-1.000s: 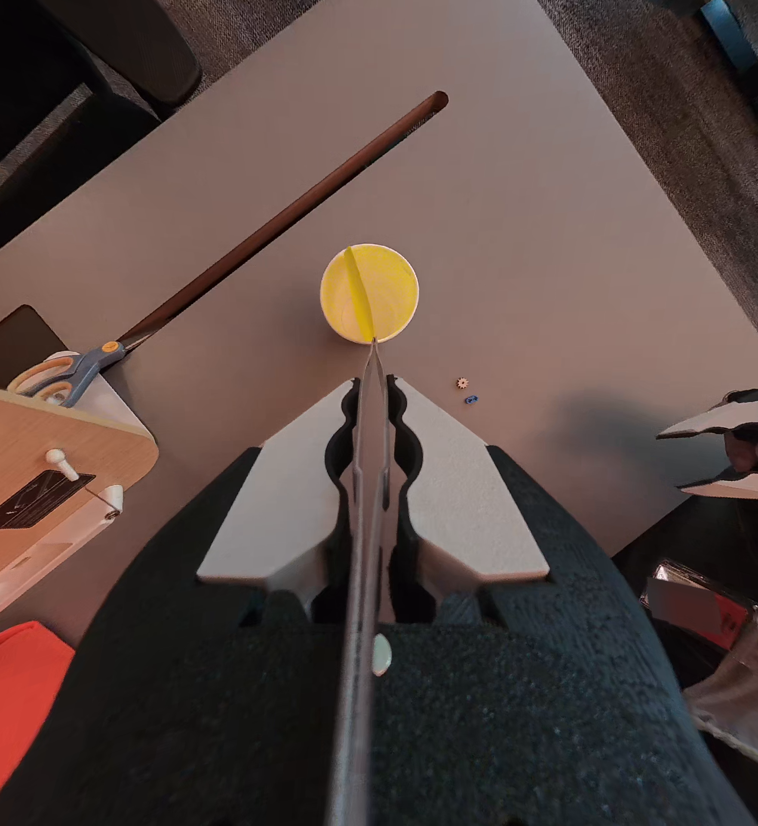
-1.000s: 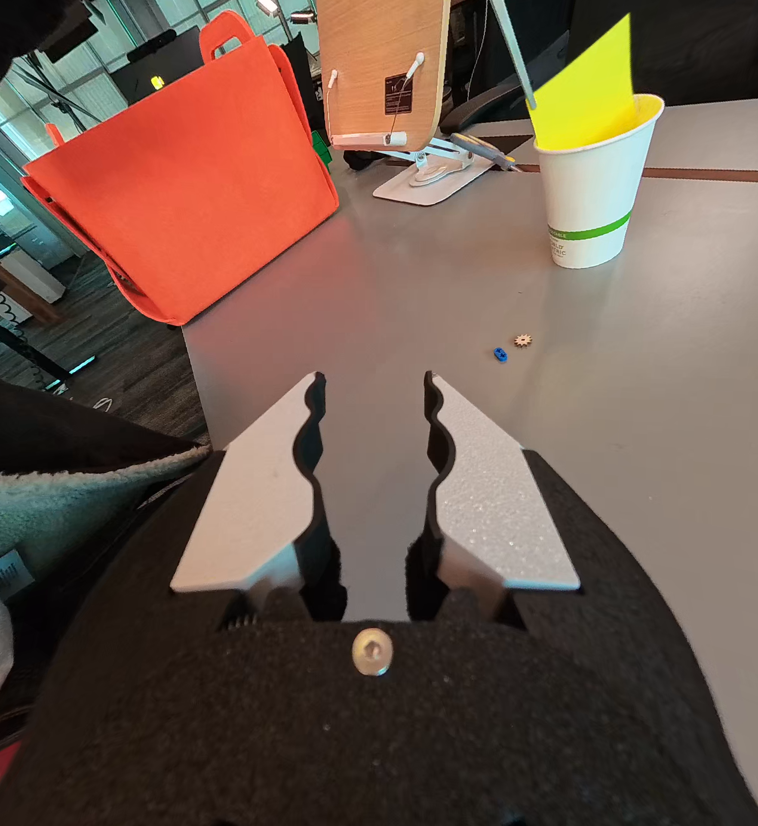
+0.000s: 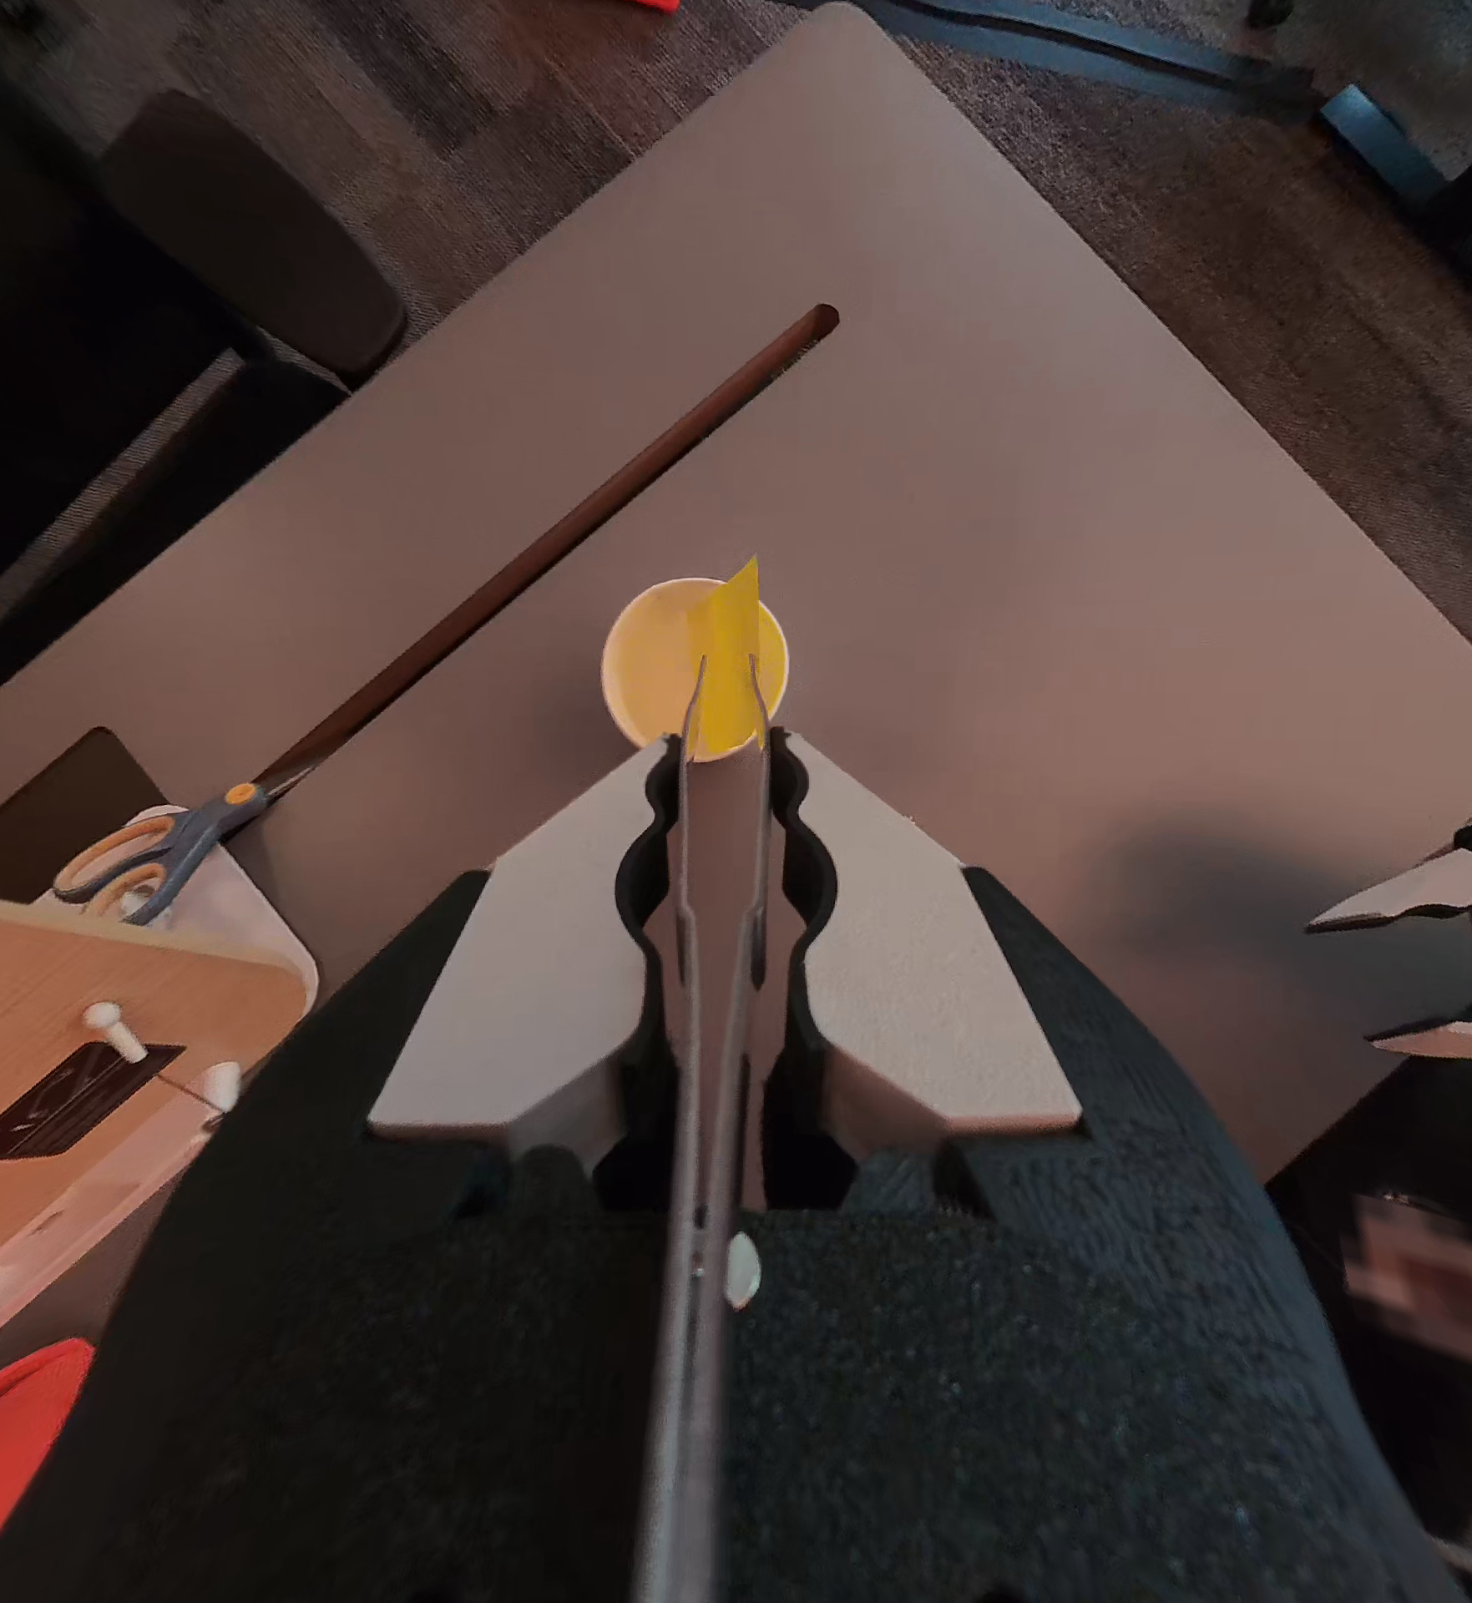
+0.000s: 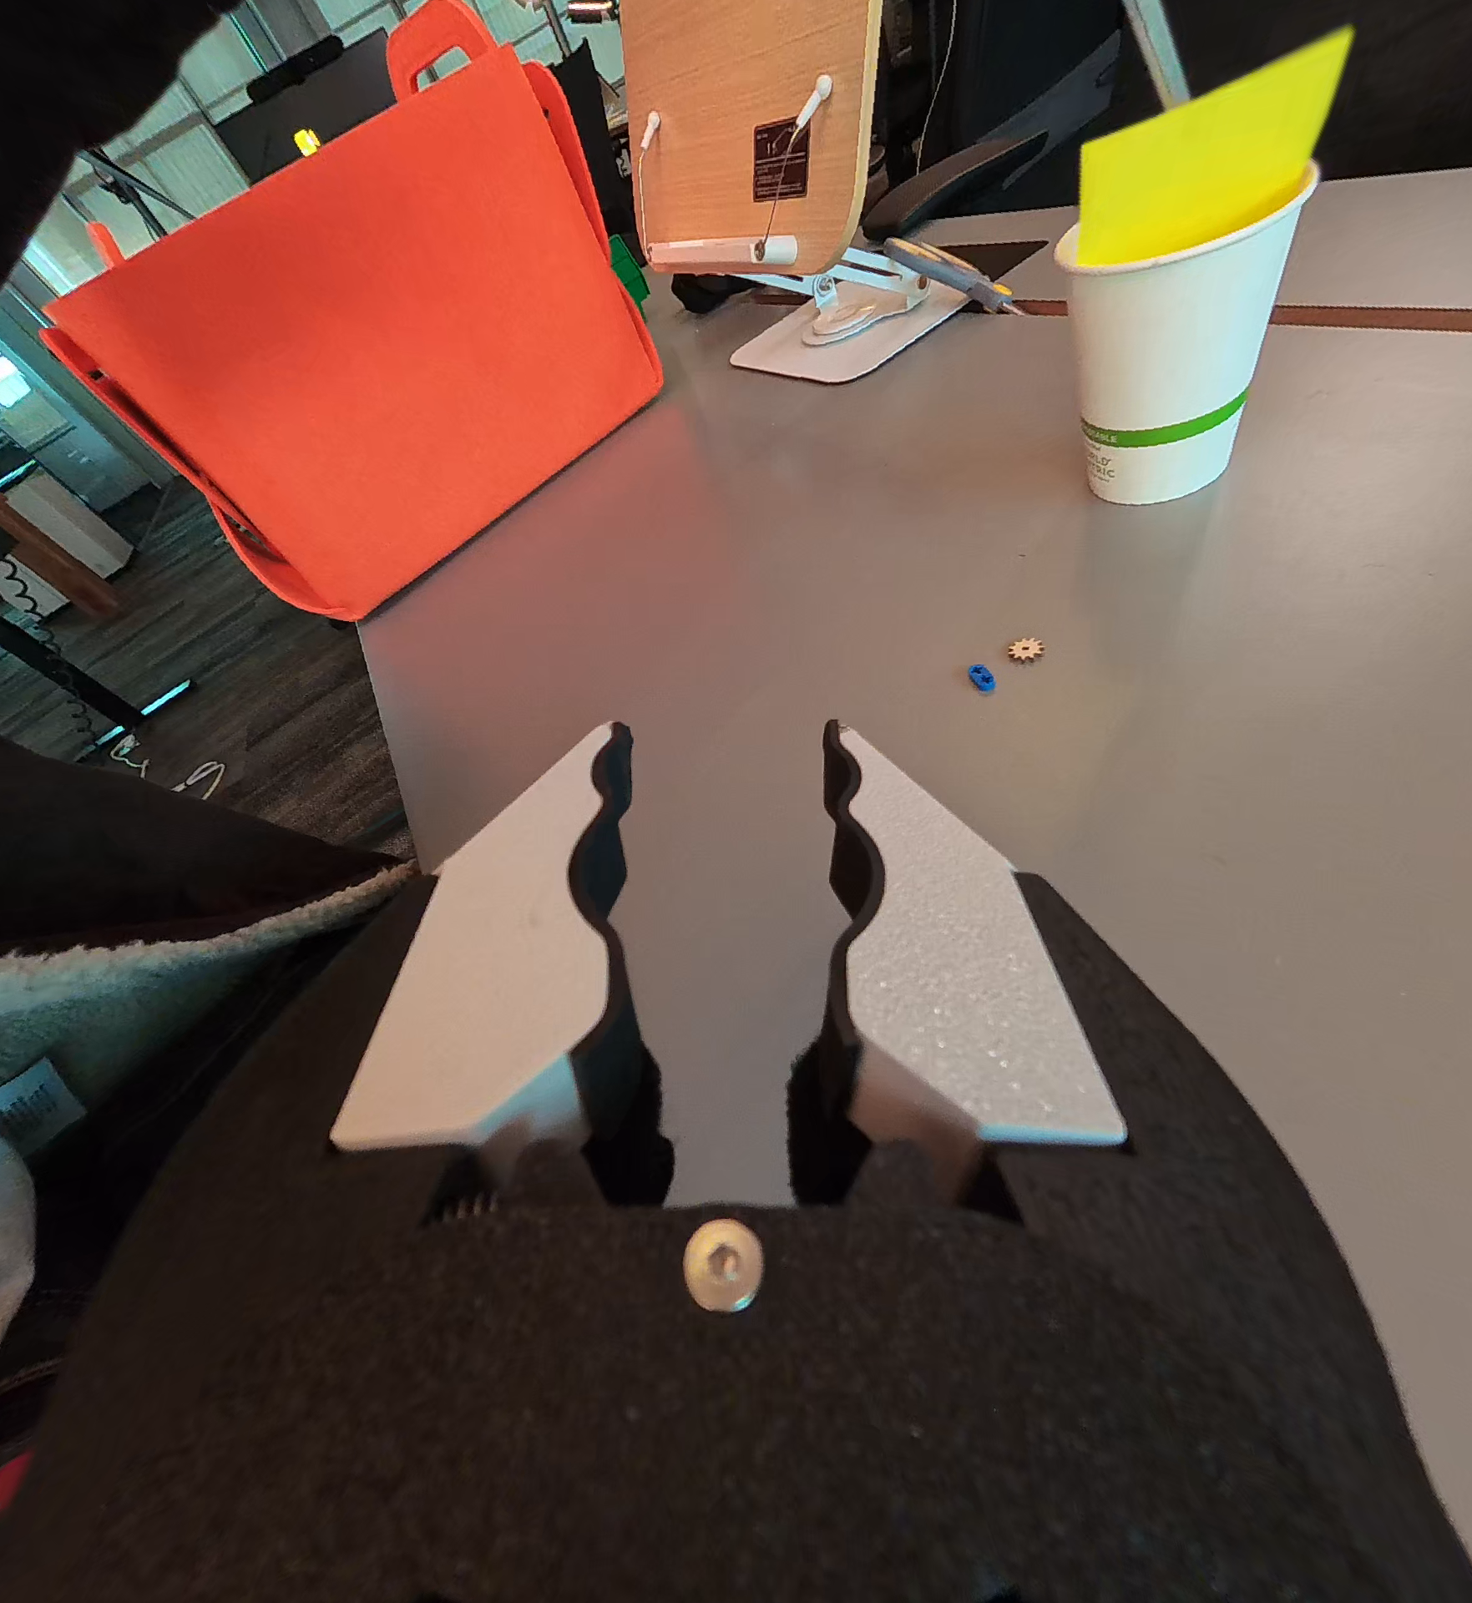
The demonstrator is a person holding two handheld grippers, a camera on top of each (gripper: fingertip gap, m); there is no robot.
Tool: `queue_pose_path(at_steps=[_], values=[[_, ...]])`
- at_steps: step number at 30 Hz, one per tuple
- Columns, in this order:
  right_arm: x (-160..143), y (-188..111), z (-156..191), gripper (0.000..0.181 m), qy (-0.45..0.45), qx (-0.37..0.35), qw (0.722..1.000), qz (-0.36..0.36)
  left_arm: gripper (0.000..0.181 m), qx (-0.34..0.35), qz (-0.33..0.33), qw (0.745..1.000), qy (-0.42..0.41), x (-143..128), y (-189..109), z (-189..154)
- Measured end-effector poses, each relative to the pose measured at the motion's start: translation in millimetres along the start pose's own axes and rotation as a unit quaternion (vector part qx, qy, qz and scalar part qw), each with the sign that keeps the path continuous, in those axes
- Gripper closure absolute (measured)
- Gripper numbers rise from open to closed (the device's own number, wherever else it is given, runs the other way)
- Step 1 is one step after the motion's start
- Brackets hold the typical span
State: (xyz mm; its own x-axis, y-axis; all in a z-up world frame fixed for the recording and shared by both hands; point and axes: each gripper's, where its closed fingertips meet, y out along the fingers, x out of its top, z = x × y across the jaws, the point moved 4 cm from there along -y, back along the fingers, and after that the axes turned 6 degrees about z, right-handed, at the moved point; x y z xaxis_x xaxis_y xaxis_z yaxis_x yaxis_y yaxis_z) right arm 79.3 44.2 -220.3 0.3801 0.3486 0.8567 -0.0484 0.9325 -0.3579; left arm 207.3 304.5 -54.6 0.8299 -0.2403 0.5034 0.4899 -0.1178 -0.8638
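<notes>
Steel tweezers (image 3: 719, 954) in left gripper (image 3: 725, 737) above paper cup (image 3: 658, 668), prongs apart.

left black-and-white two-finger gripper (image 3: 722, 744): pointed steeply downward, jaws parted slightly | right black-and-white two-finger gripper (image 4: 725, 730): held low and level, jaws spread, nothing between them

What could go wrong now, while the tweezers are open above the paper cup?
1. The tweezers sit between the left gripper fingers with their tips apart, so the hold may be light and they could slip or twist.
2. The yellow paper leans on the rim of the paper cup and sticks out. A push from the tips might tip the cup.
3. The tiny gear and blue piece lie loose nearby, and a falling cup could scatter them.
</notes>
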Motion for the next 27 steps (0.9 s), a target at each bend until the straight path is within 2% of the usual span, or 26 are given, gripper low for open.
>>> queue_pose_path(at_steps=[6,10,15,23,27], values=[[-0.3,-0.2,-0.6,0.138,0.005,0.004,1.000,0.000,0.162,-0.003,-0.003,1.000,0.005,6.3,3.2,-5.8],[-0.7,0.4,0.8,0.138,0.003,0.006,1.000,0.002,0.164,0.019,0.018,1.000,0.013,3.4,18.3,-3.8],[-0.5,-0.3,-0.1,0.138,0.006,0.006,1.000,0.001,0.165,-0.015,0.032,0.999,0.005,0.6,40.7,-11.3],[-1.3,0.7,1.0,0.138,0.006,0.009,1.000,0.004,0.166,0.009,0.070,0.997,0.017,-8.5,72.1,-7.8],[-1.0,0.1,-0.1,0.138,0.009,0.009,1.000,0.003,0.166,0.037,0.056,0.998,0.017,-3.5,66.5,2.3]])
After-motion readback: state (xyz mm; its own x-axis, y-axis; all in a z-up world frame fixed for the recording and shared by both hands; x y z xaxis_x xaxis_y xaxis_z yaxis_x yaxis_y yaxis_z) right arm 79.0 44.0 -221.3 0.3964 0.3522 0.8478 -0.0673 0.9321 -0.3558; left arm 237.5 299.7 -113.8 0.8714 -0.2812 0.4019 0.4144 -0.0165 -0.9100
